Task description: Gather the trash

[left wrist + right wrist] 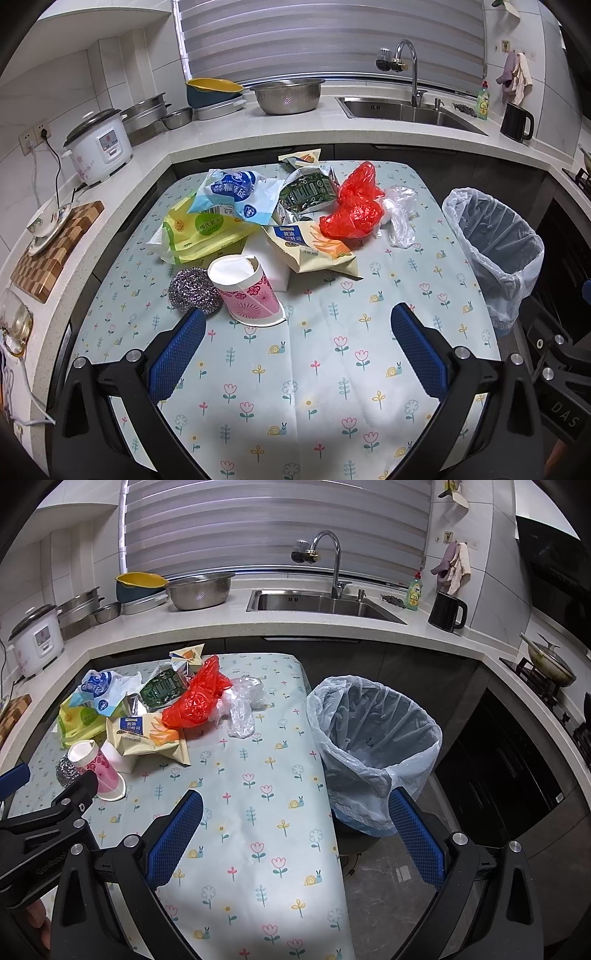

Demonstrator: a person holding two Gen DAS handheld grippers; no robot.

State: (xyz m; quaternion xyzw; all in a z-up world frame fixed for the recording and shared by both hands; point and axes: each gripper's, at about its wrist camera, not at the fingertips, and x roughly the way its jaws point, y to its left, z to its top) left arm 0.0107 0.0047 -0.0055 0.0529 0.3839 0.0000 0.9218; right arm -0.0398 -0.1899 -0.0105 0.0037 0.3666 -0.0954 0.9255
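A pile of trash lies on the flowered table (314,369): a pink paper cup (245,291) on its side, a steel scourer (194,290), a yellow-green wipes pack (201,230), a blue-white bag (236,195), a green foil bag (308,188), a cream snack bag (314,247), a red plastic bag (354,206) and a clear plastic bag (400,214). A lined bin (373,746) stands right of the table. My left gripper (297,325) is open and empty, just short of the cup. My right gripper (295,808) is open and empty over the table's right edge.
A counter wraps around behind with a rice cooker (98,146), metal bowls (286,96), a sink (406,110), a black kettle (517,122) and a wooden board (55,251). A stove with a pan (550,664) is at the right. The left gripper's body shows in the right wrist view (48,823).
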